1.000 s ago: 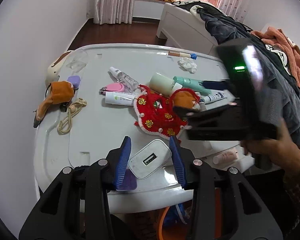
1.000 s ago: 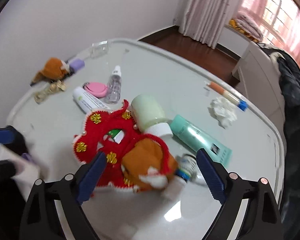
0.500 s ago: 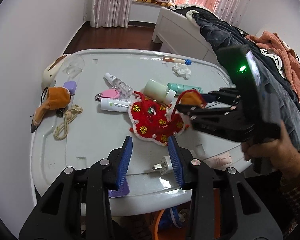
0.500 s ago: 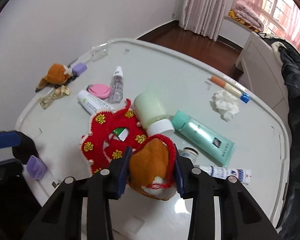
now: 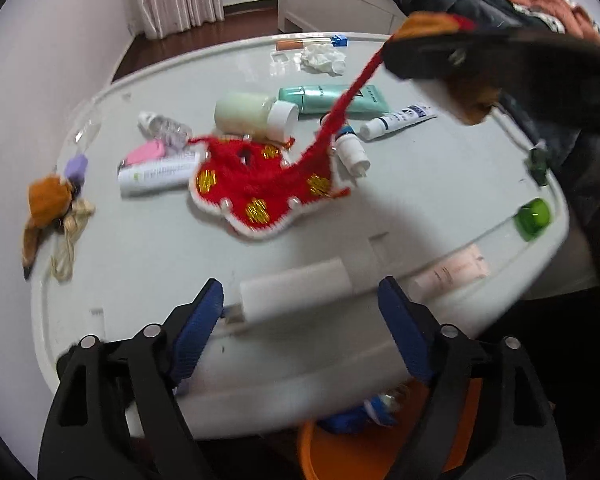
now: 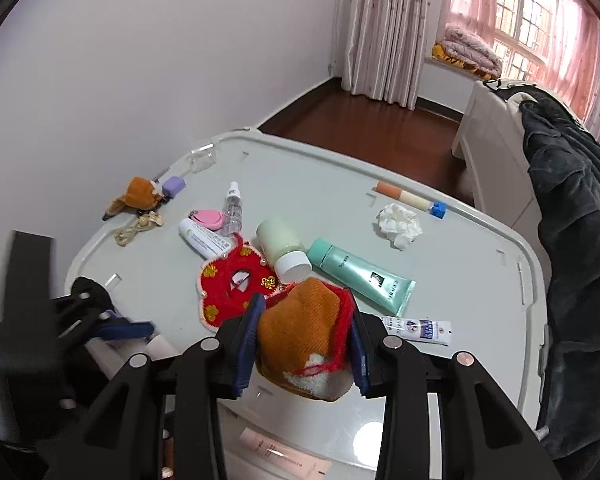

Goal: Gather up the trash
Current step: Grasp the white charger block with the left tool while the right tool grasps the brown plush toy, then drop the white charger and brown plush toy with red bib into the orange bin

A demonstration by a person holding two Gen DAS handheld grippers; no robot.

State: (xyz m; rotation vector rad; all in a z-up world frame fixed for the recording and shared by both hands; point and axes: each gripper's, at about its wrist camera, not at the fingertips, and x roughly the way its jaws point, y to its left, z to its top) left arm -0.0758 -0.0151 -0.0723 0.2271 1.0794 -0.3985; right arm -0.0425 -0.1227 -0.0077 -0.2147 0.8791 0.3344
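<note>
**Desk:** What does your left side show?

**Me:** At the far left of the table [image 5: 148, 256] I see a brown plush toy [image 5: 46, 204] on a beige cord [image 5: 66, 248]. My left gripper [image 5: 300, 328] hangs over the near edge. Its jaws have just been opening and now stand wide. A white charger block [image 5: 296, 290], blurred, lies between the blue pads, and I see neither pad pressing on it, so I call it let go. Below the table edge there is an orange bin [image 5: 380, 452].

**Desk:** And the middle?

**Me:** A red knitted piece [image 5: 260, 184] with gold dots lies on the table beside a white tube [image 5: 160, 170] and a pale bottle [image 5: 256, 114]. Its red strap runs up and to the right, off the table, to my other tool.

**Desk:** The right one, then?

**Me:** My right gripper [image 6: 304, 344] is clamped on an orange knitted pouch [image 6: 300, 332]. Both pads press its sides, and it hangs clear of the table. The jaws have narrowed onto it and sit well short of fully closed.

**Desk:** Any plain trash?

**Me:** A crumpled white tissue [image 6: 398, 224] sits near the far right edge, just beside a stick with a blue cap [image 6: 410, 199]. A green tube [image 6: 360, 276] lies between the tissue and my pouch.
</note>
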